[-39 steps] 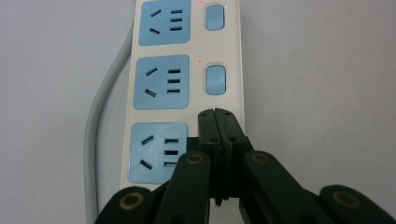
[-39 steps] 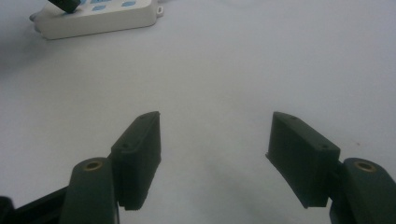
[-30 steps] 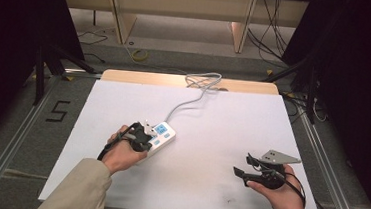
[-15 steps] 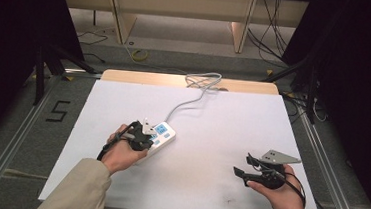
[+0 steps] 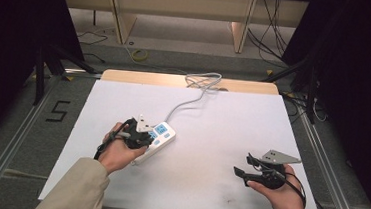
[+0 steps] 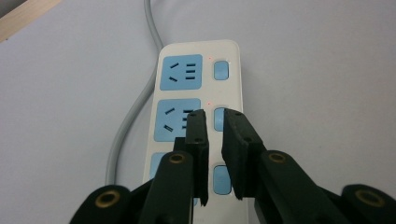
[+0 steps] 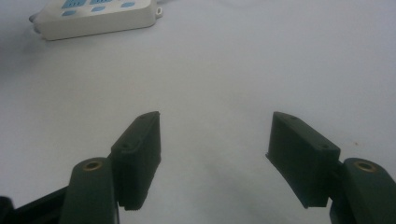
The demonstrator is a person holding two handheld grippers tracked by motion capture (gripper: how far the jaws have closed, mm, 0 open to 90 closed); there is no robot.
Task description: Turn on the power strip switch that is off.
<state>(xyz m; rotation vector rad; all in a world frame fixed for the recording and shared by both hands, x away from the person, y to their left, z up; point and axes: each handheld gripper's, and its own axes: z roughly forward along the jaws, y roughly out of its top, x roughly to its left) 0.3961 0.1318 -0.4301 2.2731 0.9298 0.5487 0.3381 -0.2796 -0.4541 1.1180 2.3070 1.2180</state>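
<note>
- The white plastic power strip with pale blue sockets and rounded blue switches is being seen lying flat on the white matte table top, left of centre, its near end being covered by the left gripper in the high view.
- Its smooth grey round cable is being led in a curve toward the table's far wooden edge, where it is being gathered in loose loops.
- In the left gripper view, the left gripper is being held directly over the strip, its black blocky jaws being drawn nearly together with a narrow gap left between them, nothing being grasped; the middle switch is being partly hidden by them.
- The right gripper is being held well apart from the strip, near the table's right front; its jaws are being kept spread wide and empty above bare surface in the right gripper view.
- A dark "5" marking is being shown on the grey floor beside the table.
</note>
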